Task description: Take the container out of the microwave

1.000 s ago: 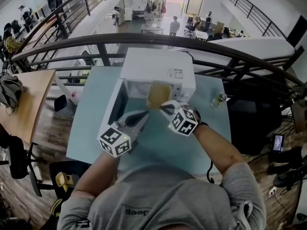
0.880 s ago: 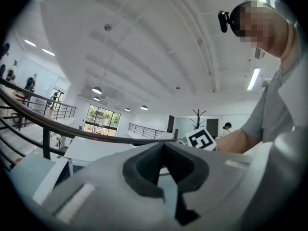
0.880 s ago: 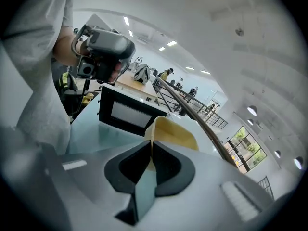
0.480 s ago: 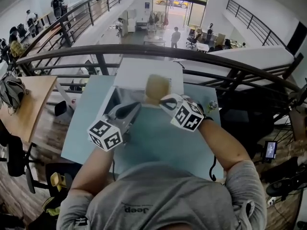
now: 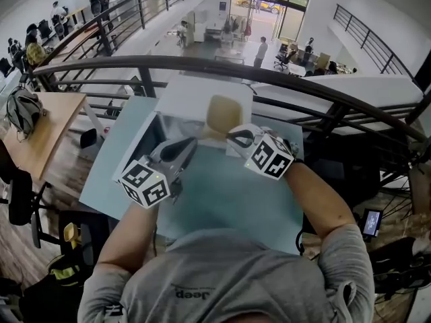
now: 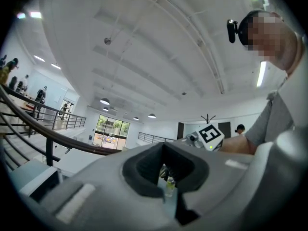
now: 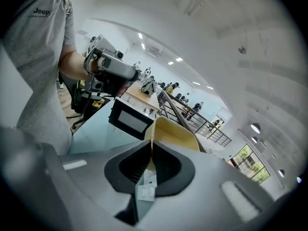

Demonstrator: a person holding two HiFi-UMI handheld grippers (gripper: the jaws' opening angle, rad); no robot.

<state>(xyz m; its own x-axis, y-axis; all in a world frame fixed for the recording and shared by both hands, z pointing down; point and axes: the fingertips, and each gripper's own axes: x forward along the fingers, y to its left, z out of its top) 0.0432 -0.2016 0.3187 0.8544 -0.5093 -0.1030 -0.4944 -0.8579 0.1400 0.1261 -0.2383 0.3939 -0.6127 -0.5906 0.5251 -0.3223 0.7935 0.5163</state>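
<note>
Container (image 5: pixel 223 113) looks out of microwave (image 5: pixel 195 93), held above desk (image 5: pixel 229 194) far edge, rim pinched in my right claw (image 5: pixel 230 135). Left claw (image 5: pixel 193 143) closed, empty. Hold it level, lower gently mid-desk.

A pale blue table (image 5: pixel 229 200) is spread beneath the left gripper (image 5: pixel 194 141) and right gripper (image 5: pixel 230 135). A white microwave (image 5: pixel 202 96) is set on it just beyond them, its door (image 7: pixel 130 121) swung open at the left gripper's side.

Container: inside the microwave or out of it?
Out. The right tool grips the container by its rim, holding it up clear of the microwave and its open door.
</note>
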